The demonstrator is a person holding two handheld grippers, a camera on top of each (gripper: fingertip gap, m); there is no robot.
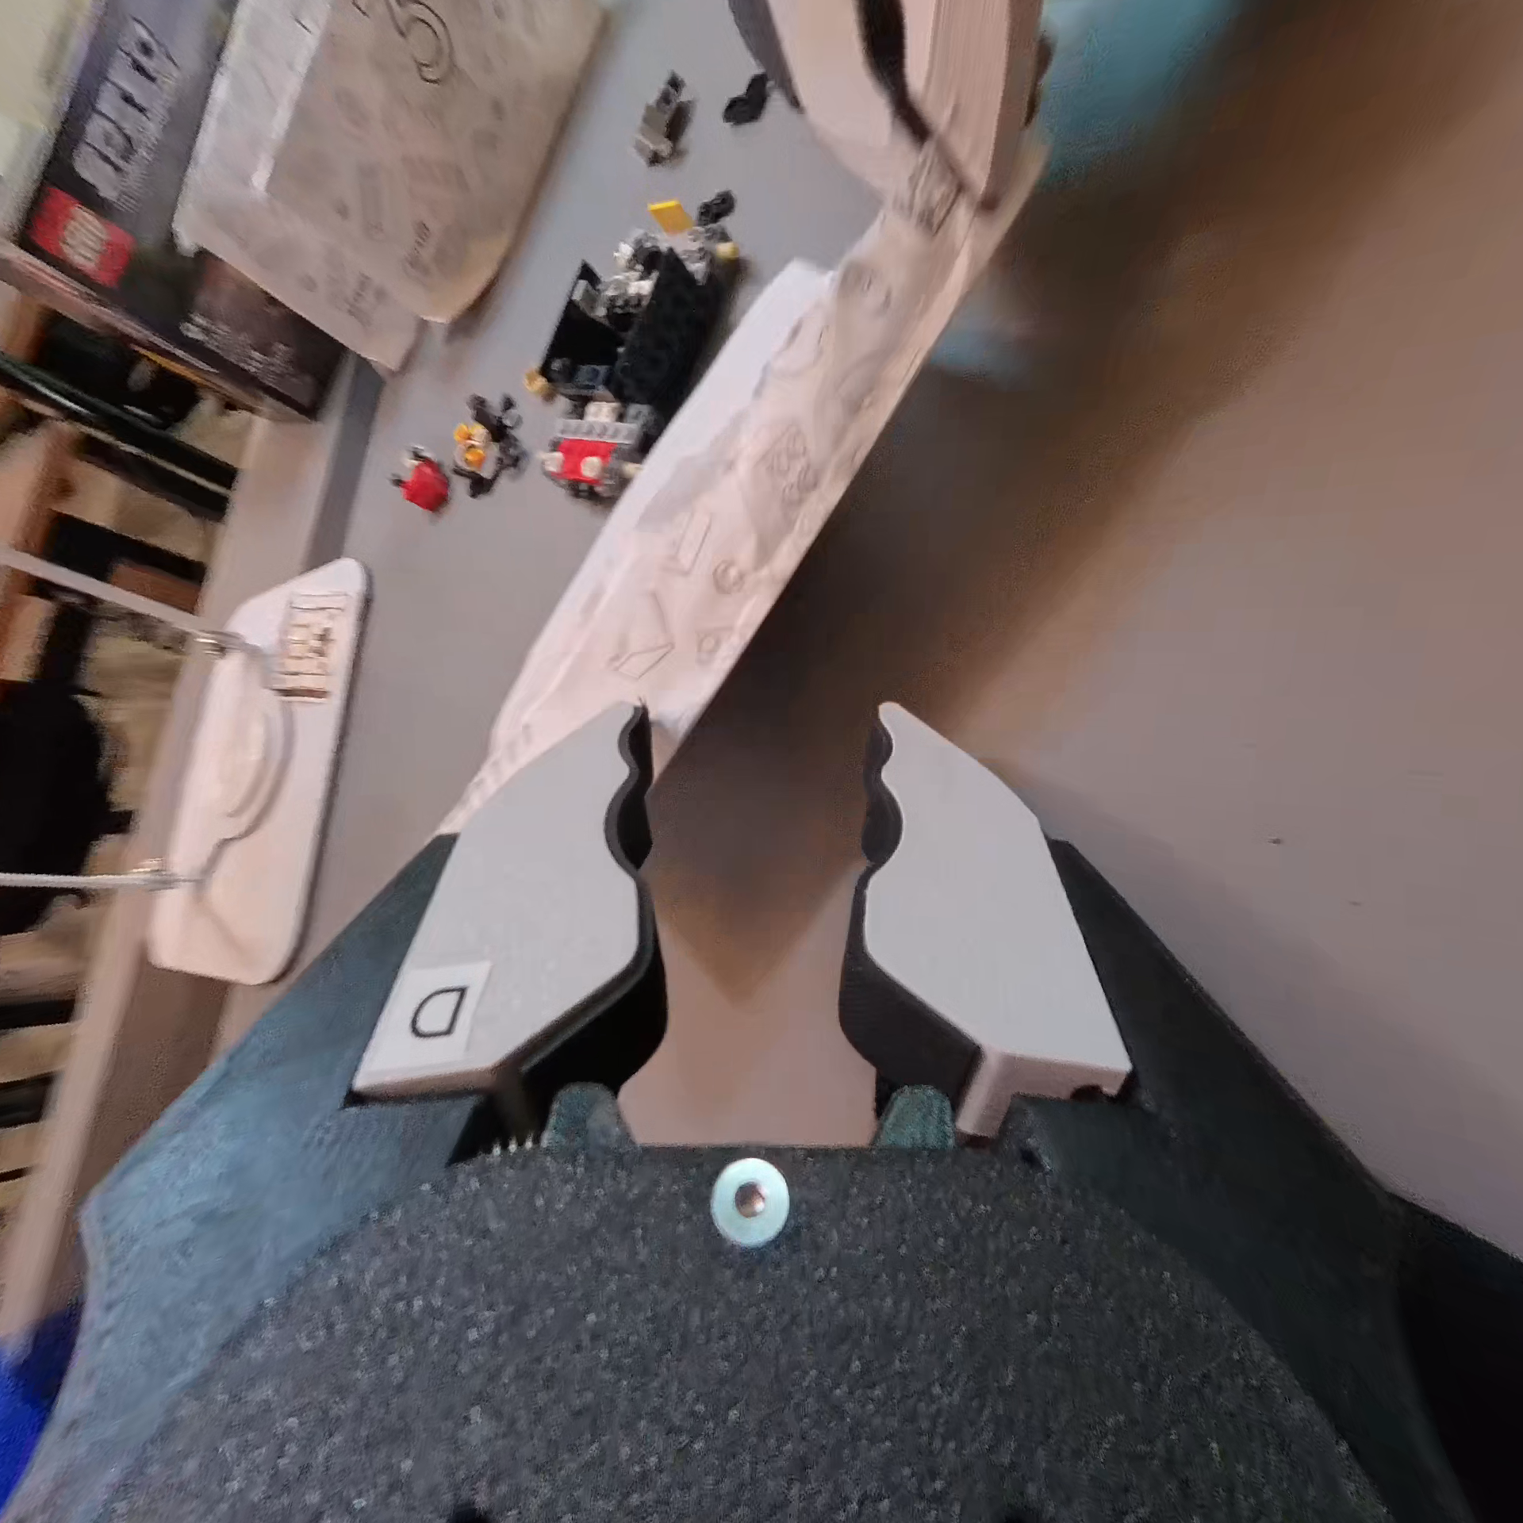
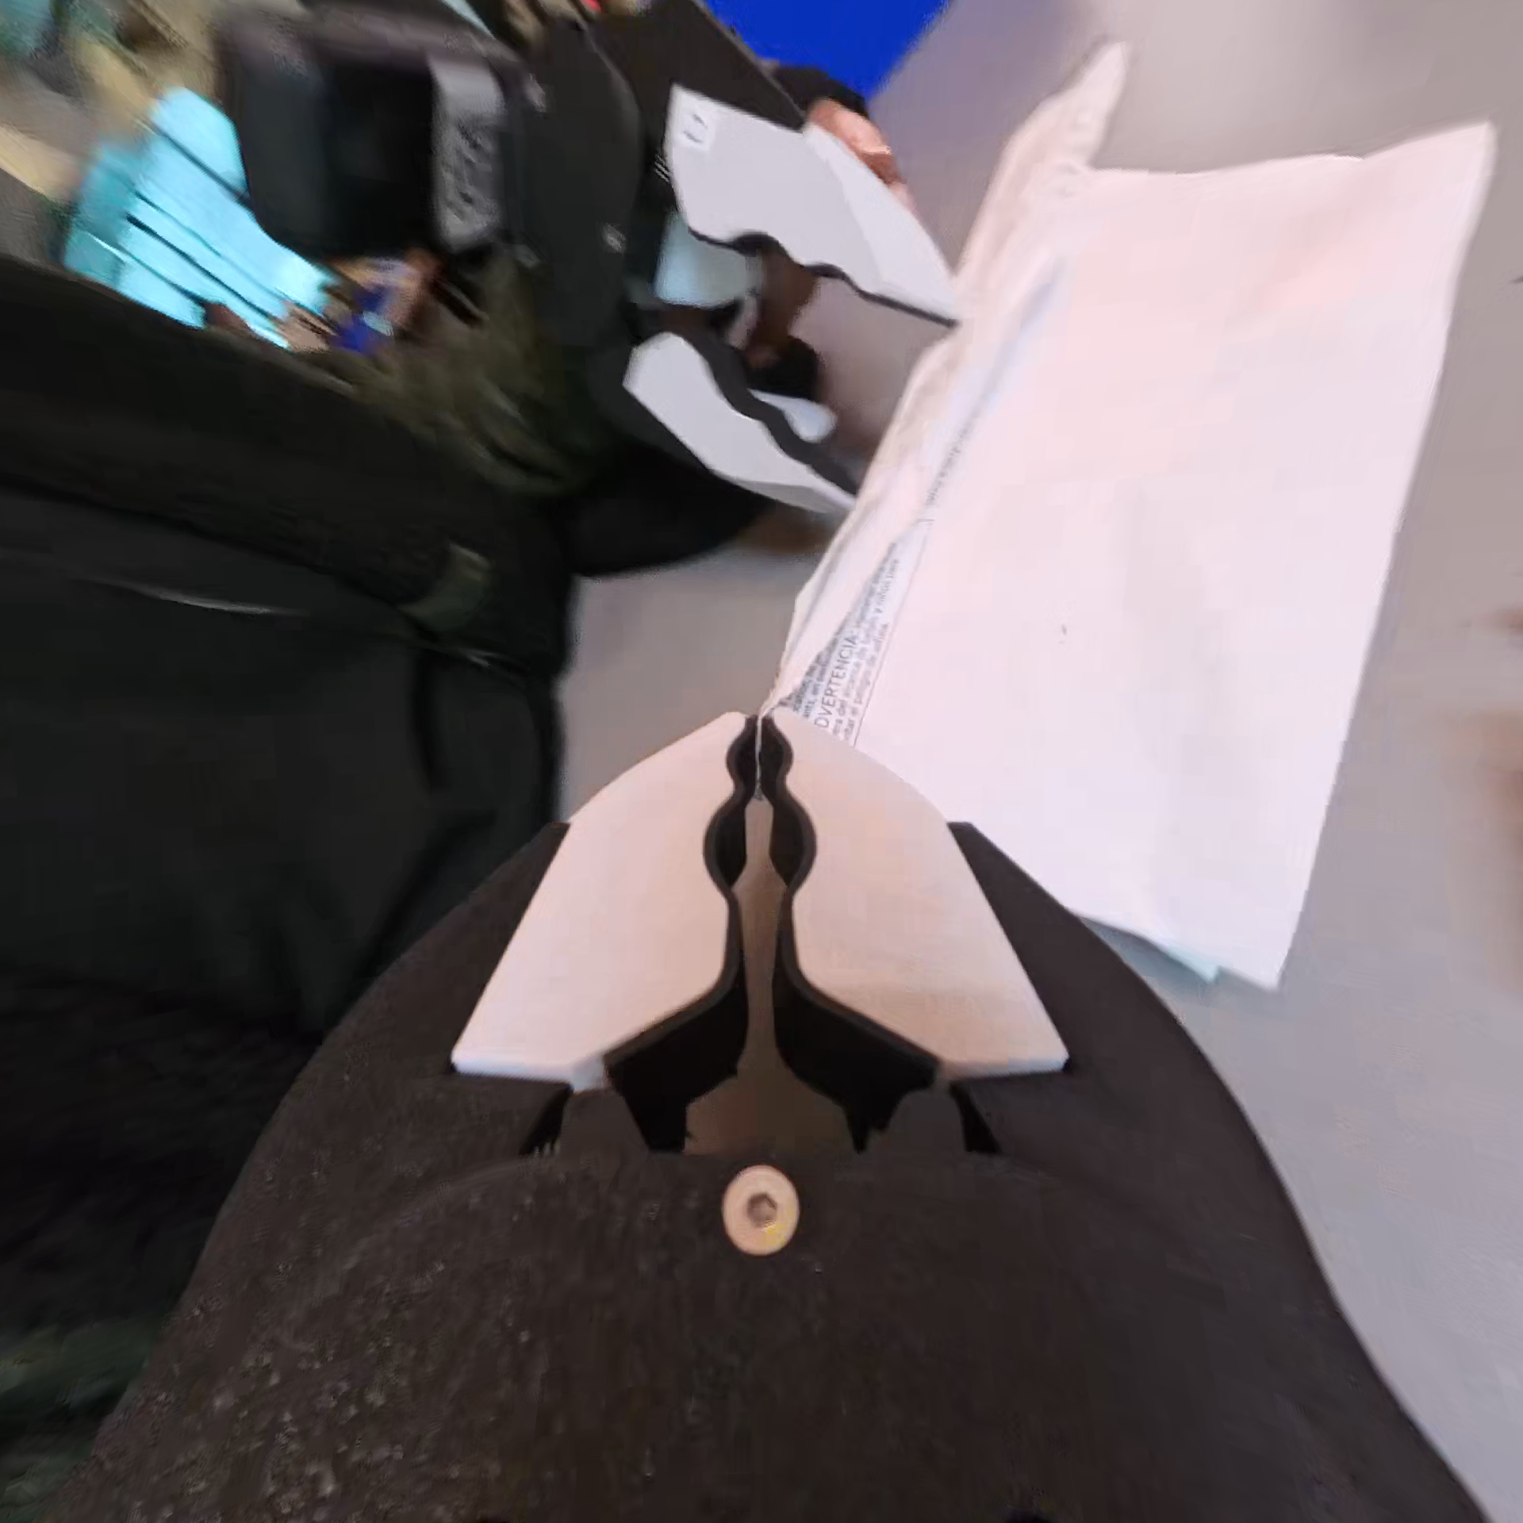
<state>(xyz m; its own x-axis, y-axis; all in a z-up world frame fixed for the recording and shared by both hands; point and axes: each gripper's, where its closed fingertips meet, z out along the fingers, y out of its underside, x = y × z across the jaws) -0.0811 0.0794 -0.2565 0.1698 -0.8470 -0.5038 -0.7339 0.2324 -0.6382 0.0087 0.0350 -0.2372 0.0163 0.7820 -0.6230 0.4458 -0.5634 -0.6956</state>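
Note:
My right gripper [image 2: 756, 725] is shut on the corner of a white paper bag [image 2: 1154, 494], and the thin edge is pinched between its fingertips. The bag hangs stretched above the grey table [image 2: 1401, 1071]. In the left wrist view the same bag [image 1: 725, 511], printed with line drawings, runs from my left fingertip [image 1: 577, 766] up to the right gripper [image 1: 964, 181]. My left gripper [image 1: 758, 717] is open with the jaws wide apart. The bag's lower end lies beside its left finger and nothing is pressed between the pads. It shows open in the right wrist view [image 2: 898, 404] at the bag's far edge.
A black toy brick model [image 1: 634, 330] and loose red and black bricks [image 1: 424, 482] lie on the grey table [image 1: 461, 577]. Another printed paper bag [image 1: 387, 156] and a dark box [image 1: 107, 189] lie beyond. A white moulded plate [image 1: 255, 775] lies at the left. A person in dark clothing [image 2: 247, 659] stands close. About 11 centimetres separates my left fingertips from my right.

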